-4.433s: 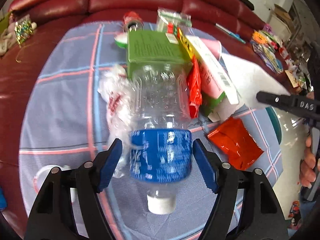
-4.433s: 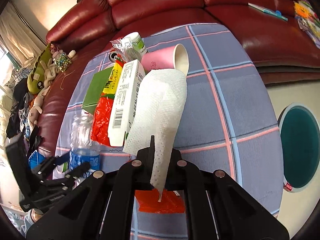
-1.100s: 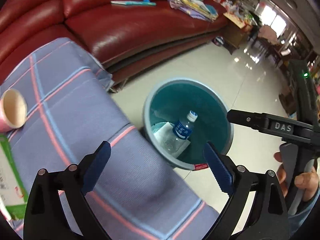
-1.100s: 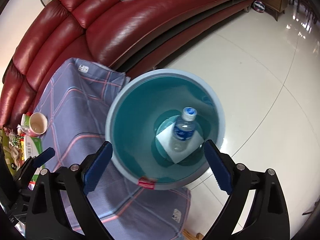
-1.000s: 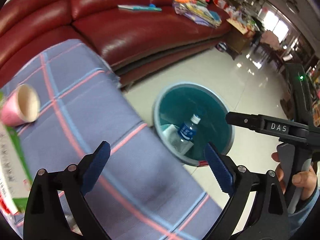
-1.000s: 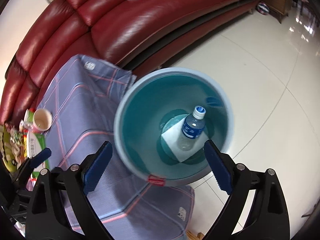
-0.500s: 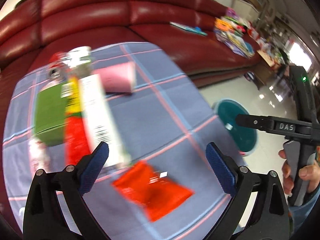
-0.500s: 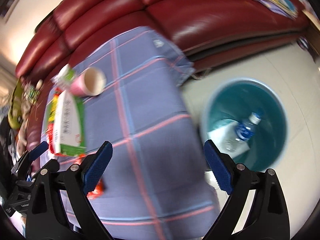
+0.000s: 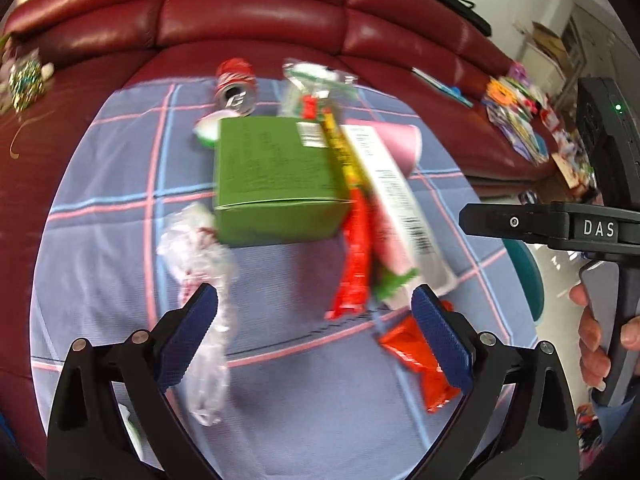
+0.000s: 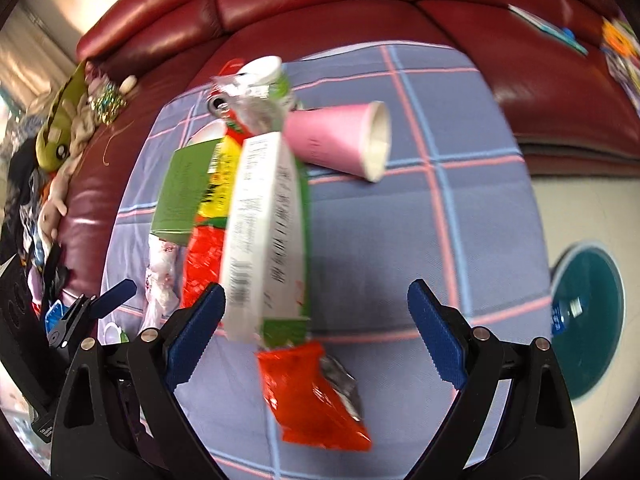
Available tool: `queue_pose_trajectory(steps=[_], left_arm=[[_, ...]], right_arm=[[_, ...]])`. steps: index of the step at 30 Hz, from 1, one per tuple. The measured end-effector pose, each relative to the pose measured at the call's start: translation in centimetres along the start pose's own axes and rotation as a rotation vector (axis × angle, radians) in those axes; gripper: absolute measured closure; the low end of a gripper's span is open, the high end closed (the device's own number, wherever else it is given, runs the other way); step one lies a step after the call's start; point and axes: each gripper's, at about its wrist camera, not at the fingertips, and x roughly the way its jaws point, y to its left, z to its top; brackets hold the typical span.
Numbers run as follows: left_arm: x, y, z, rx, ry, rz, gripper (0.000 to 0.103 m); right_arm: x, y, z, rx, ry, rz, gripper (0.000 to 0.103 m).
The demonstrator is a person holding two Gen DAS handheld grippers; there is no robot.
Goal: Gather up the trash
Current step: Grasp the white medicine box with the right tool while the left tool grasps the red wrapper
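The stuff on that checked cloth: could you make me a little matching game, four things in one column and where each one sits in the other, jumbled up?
Things:
1. pink paper cup
2. red snack wrapper
3. green box
4. plastic bottle

Places:
A. inside the teal bin on the floor
B. nearest the right gripper, between its open jaws
C. on its side, open mouth toward the sofa corner
D. beside the crumpled clear plastic, in front of the red can

Pairs: 1-C, 2-B, 3-D, 4-A
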Motion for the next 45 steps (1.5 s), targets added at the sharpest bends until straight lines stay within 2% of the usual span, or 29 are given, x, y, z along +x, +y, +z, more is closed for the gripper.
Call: queue_pose_trajectory(steps=[3,6,8,12,19,29,31,35,38,40,42,45], left_arm=[[0.4,0.8,0.1,-0.009,0.003,0.007,0.005],[0.8,1.5,0.2,-0.011,0.006,0.003,0.005],[1.1,1.7,0.3,-0.013,0.008,0.002,0.005],[1.6,2.1,0.4,-0.019,0.018,-0.007,0.005],[2.2,1.3,0.8,-0.004,0.025,-0.019,0.006],[3.3,-1.4,1.4,0.045,0.024,-0.021,0.006],[3.6,-1.9,1.6,0.052,0.027,-0.019,0.010],[4.8,-3.1,2.3,0.068,0.046,-0.017,0.025],[5.8,-3.9,2.5,0.073,0.053,0.004,0.028],[6.6,-4.5,2.5,0.065,0.068,0.011,0.040],[7.3,-4.9,2.5,0.061,0.087,0.012,0.066],[7.5,-5.6,2.2,0.062,0.102,0.009,0.088]], right_arm=[[1.2,1.3,0.7,-0.017,0.014,-0.008,0.016],[2.5,1.8,1.3,-0.009,0.043,0.004,0.025],[3.1,2.3,1.5,-0.015,0.056,0.007,0.034],[4.6,3.4,2.0,-0.035,0.088,0.013,0.040],[5.5,2.3,1.8,-0.022,0.095,-0.015,0.072],[3.7,-0.6,1.2,0.020,0.037,0.007,0.073],[2.8,-1.3,1.0,0.026,0.028,0.011,0.073],[1.9,-2.9,0.2,0.044,0.022,0.013,0.073],[1.5,-4.2,-0.5,0.066,0.019,0.018,0.073],[1.3,-4.8,-0.9,0.077,0.013,0.019,0.073],[1.0,-5.4,-1.1,0.089,0.006,0.023,0.073],[0.6,-6.1,-1.5,0.096,-0.004,0.023,0.073]])
